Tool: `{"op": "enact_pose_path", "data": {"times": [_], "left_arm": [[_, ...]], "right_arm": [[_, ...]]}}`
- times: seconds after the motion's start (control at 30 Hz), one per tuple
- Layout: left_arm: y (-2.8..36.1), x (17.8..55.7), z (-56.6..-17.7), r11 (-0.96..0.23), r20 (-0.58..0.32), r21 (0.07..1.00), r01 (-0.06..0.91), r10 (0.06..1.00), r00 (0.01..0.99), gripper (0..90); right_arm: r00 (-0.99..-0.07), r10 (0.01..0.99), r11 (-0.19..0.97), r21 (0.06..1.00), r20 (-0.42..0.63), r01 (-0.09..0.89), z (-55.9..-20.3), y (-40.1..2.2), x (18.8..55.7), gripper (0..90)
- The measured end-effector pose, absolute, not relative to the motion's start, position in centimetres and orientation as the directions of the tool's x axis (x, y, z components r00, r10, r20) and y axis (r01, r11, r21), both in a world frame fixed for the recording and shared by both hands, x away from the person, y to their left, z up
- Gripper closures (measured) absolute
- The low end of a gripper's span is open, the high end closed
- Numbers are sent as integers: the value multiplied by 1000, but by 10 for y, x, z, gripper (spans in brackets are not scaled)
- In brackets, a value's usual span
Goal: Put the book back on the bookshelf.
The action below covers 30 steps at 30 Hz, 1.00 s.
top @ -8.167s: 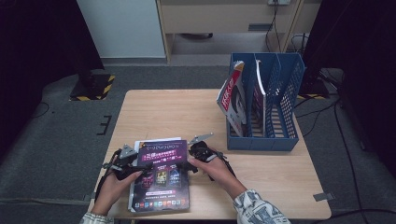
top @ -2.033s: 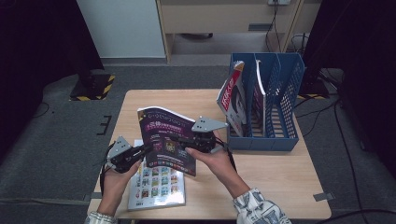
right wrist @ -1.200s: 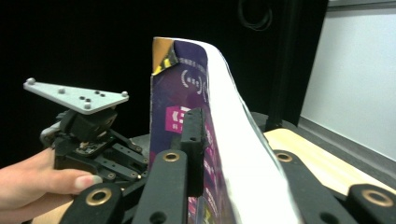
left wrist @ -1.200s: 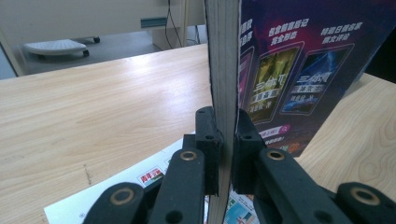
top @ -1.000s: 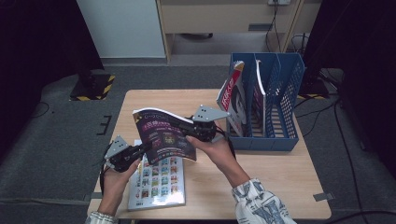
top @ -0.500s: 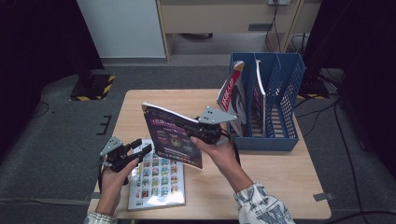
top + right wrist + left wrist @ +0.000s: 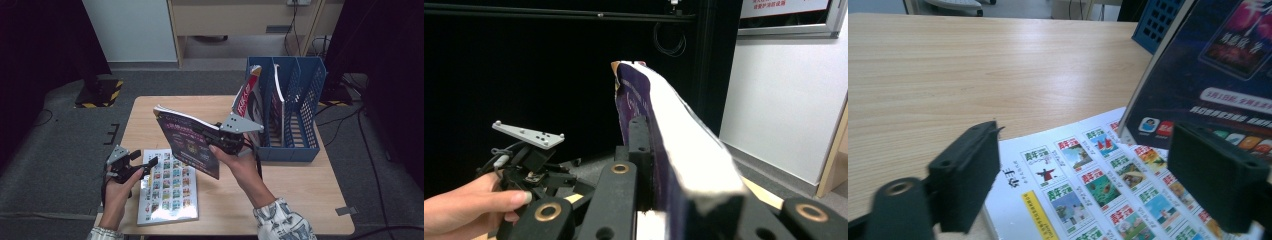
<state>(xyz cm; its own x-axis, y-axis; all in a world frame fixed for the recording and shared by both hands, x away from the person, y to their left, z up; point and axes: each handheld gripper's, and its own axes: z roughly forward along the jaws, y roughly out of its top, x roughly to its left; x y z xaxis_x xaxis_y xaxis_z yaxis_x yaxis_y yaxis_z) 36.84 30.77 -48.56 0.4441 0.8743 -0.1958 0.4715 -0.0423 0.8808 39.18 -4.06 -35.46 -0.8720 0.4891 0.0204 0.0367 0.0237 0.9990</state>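
- Right tongs (image 7: 212,134): pinched on the purple magazine (image 7: 187,142), gripping its edge; mag is lifted off the table (image 7: 300,190), tilted, cover facing the person, between the table's middle and the blue file rack (image 7: 292,107).
- In the right gripper view the mag (image 7: 659,135) stands edge-on between the jaws, pages fanning loose on one side.
- Left tongs (image 7: 140,162): spread, jaws have just been opening, nothing between them; they hover at the left edge of the second magazine (image 7: 170,185), which lies flat on the table w/ a grid of small cover pics. Left gripper view: jaws wide apart over that mag (image 7: 1088,190), purple mag's lower corner (image 7: 1218,65) hanging just above it.
- Rack: two mags already upright in its left slots, one leaning out (image 7: 247,100); right slot looks free.
- Risks, my read:
  - one-edge pinch on a floppy mag → pages droop or slide out of the grip.
  - leaning mag crowds the slot mouth → incoming corner could snag it or the divider.
  - pushing in at a tilt could shove the rack toward the table's far edge.
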Motion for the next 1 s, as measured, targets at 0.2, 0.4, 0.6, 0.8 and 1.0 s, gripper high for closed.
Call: {"op": "enact_pose_path", "data": {"times": [0.2,0.4,0.6,0.8,1.0], "left_arm": [[304,369,-489,-123,-115,873,473,889,443,49],[301,370,-490,-165,-77,862,479,892,446,49],[300,371,-492,-187,-62,852,489,892,447,54],[300,371,-492,-199,-48,851,485,892,450,54],[299,371,-493,-212,-32,849,484,893,448,49]], "right_arm": [[-867,498,33,999,16,38,-357,-43,391,837],[-859,511,41,998,17,44,-359,-49,391,838],[-848,529,34,998,22,47,-359,-57,392,837],[-841,540,36,998,21,49,-359,-60,392,837],[-834,551,26,998,28,50,-356,-66,391,837]]}}
